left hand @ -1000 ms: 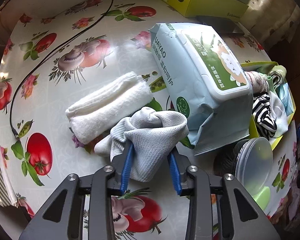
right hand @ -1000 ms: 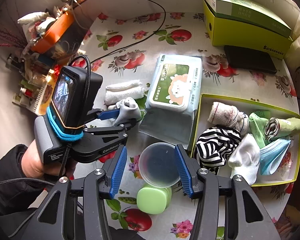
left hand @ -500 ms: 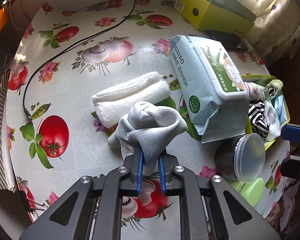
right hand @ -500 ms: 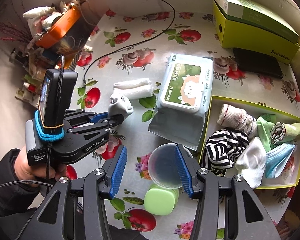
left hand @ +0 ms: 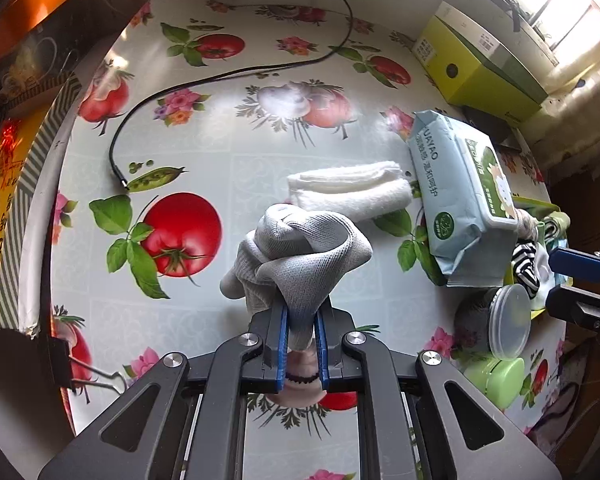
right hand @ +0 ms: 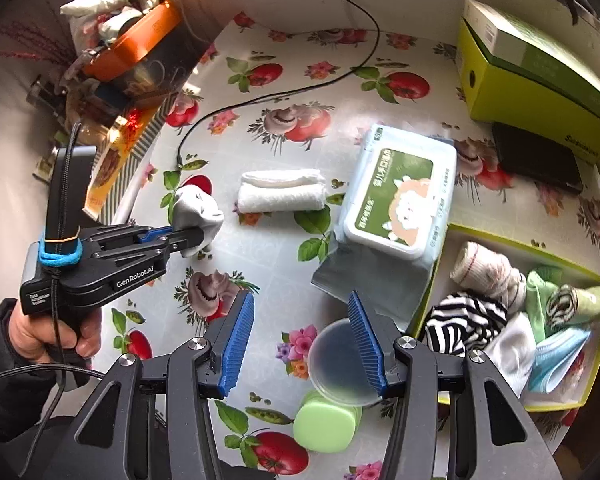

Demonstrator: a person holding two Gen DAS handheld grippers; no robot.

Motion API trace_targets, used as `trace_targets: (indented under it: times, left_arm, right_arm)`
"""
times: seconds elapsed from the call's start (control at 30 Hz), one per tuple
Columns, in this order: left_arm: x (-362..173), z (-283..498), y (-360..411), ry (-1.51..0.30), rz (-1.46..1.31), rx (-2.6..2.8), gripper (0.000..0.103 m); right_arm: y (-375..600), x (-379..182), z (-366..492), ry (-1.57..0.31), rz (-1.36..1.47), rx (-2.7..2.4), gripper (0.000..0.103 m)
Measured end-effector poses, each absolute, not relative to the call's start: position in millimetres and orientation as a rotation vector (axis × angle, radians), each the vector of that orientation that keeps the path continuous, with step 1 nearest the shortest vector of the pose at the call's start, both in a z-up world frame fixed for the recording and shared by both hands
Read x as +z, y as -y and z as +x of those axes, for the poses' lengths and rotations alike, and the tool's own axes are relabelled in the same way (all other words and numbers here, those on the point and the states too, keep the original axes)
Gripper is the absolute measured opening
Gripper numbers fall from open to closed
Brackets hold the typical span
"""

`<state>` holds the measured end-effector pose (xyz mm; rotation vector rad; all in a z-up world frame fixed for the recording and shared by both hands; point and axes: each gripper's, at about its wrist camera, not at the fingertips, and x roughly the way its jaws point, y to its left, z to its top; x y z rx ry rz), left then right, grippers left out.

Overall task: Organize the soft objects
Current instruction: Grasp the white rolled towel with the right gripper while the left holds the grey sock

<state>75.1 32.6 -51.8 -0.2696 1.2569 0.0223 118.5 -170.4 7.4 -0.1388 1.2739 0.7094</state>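
My left gripper (left hand: 300, 320) is shut on a balled grey sock (left hand: 300, 248) and holds it lifted above the tablecloth; it also shows in the right wrist view (right hand: 196, 210) at the left. A rolled white towel (left hand: 352, 192) (right hand: 280, 192) lies on the table beside a pack of wet wipes (left hand: 464, 192) (right hand: 400, 200). A yellow-green tray (right hand: 520, 240) at the right holds several rolled socks and cloths, among them a striped one (right hand: 460, 324). My right gripper (right hand: 304, 332) is open and empty, above a clear plastic lid (right hand: 340, 368).
A green soap box (right hand: 324, 424) sits near the front edge. A yellow-green carton (right hand: 532, 80) and a black flat box (right hand: 536, 160) stand at the back right. A black cable (left hand: 228, 76) runs across the back. Clutter and an orange box (right hand: 136, 40) stand at the left.
My left gripper closed on the grey sock, lifted it off the table and drew it back to the left, away from the towel. The right gripper stayed open and shifted slightly.
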Motion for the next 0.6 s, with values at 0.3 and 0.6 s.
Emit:
trace_targets:
  times: [0.3,0.6]
  left_arm:
    - [-52.4,69.1,-56.6,-1.247,-0.323,0.090,0.012]
    - [-65.8,63.1,-76.9,-1.257,-0.368,0.139,0.012]
  right_arm:
    - [95.2,-11.3,147.5,-1.193,-0.437,0.838,0.049]
    - [46.6,-57.5,162.8,-1.184,-0.758,0.896,0.049]
